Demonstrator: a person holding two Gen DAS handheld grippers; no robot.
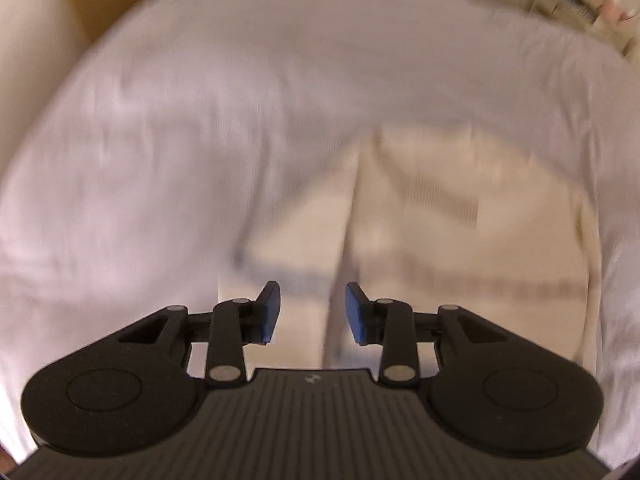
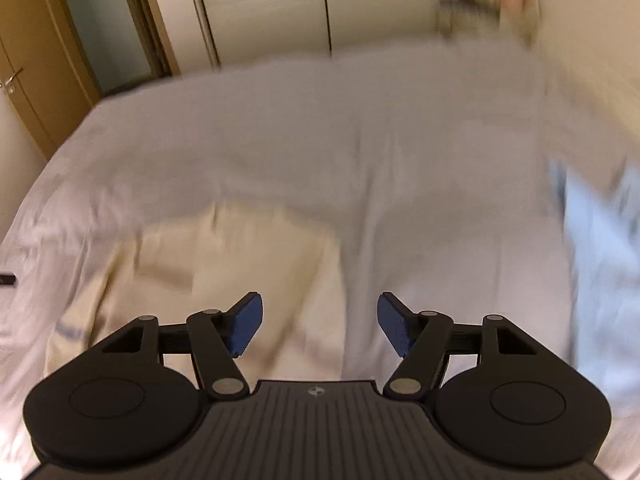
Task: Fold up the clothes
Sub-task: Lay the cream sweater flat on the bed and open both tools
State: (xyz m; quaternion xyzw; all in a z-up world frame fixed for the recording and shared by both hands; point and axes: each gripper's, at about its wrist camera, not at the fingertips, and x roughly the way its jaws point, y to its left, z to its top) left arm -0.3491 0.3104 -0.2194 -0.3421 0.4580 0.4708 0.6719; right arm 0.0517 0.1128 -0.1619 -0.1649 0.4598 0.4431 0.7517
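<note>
Hovering both grippers over the bed: my left gripper [image 1: 313,312] gapes empty above the cream garment [image 1: 460,216] on the white sheet [image 1: 200,120]; my right gripper [image 2: 320,328] spreads wider, holding nothing, beside it.

Right wrist view, motion-blurred. The right gripper [image 2: 319,326], black with blue-padded fingers [image 2: 247,326], is parted and empty above a white bedsheet [image 2: 320,140]. A cream folded garment [image 2: 224,256] lies on the sheet, below and left of the fingers. A pale blue cloth [image 2: 596,248] lies at the right edge. A brown wooden door [image 2: 36,60] stands far left, beside cream wardrobe panels [image 2: 272,4].
</note>
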